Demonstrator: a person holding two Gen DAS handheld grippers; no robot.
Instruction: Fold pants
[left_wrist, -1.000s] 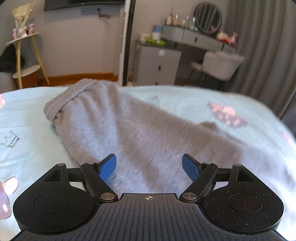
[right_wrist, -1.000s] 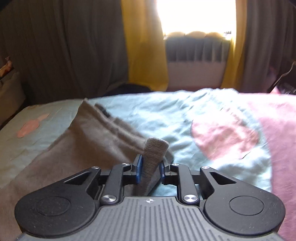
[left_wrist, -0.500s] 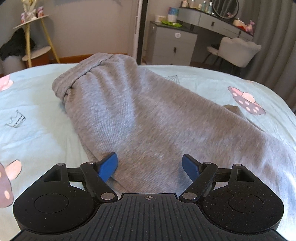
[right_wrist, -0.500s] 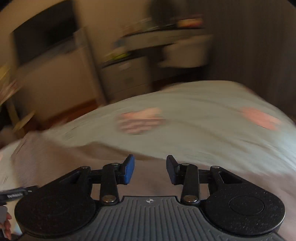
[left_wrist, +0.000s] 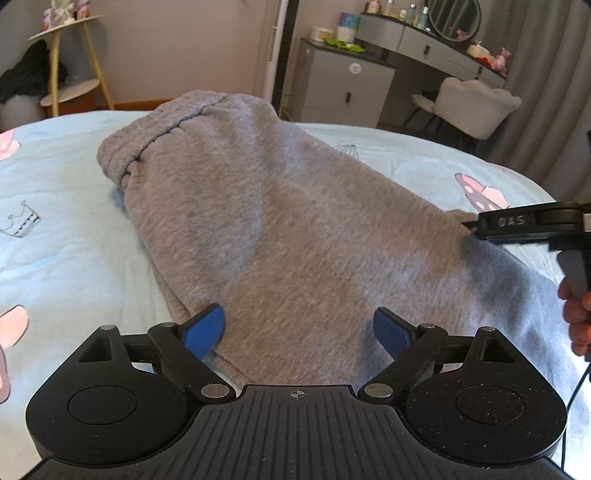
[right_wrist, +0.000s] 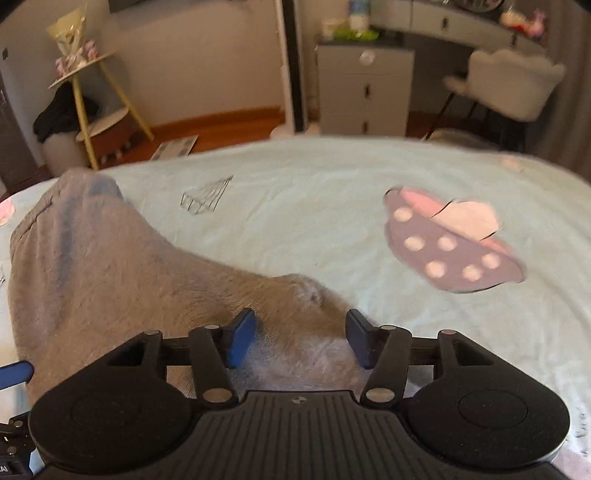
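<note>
Soft grey knitted sweatpants lie on a bed covered by a pale blue sheet printed with pink mushrooms and small line drawings. The pants look already doubled leg over leg, forming one long band. Their long axis runs diagonally in the left wrist view: the ribbed elastic waistband points to the far left, toward the room's yellow-legged side shelf, and the legs run toward the near right, past the frame edge.

The left claw hangs just above the cloth at the near edge of the band, its blue pads spread wide with nothing clamped between them; its jaws have just been opening further. The right claw is poised over a raised fold of grey fabric at the band's far side, its pads about halfway apart and not pressing the cloth; its jaws have just been opening too, and the fabric lies under the gap, not gripped. In the left wrist view the right tool shows at the right edge, held by a person's hand.

The step in hand seems to be a fresh grasp between folds. The next move likely calls for both claws to pinch one end and carry it along the long axis toward the other
</note>
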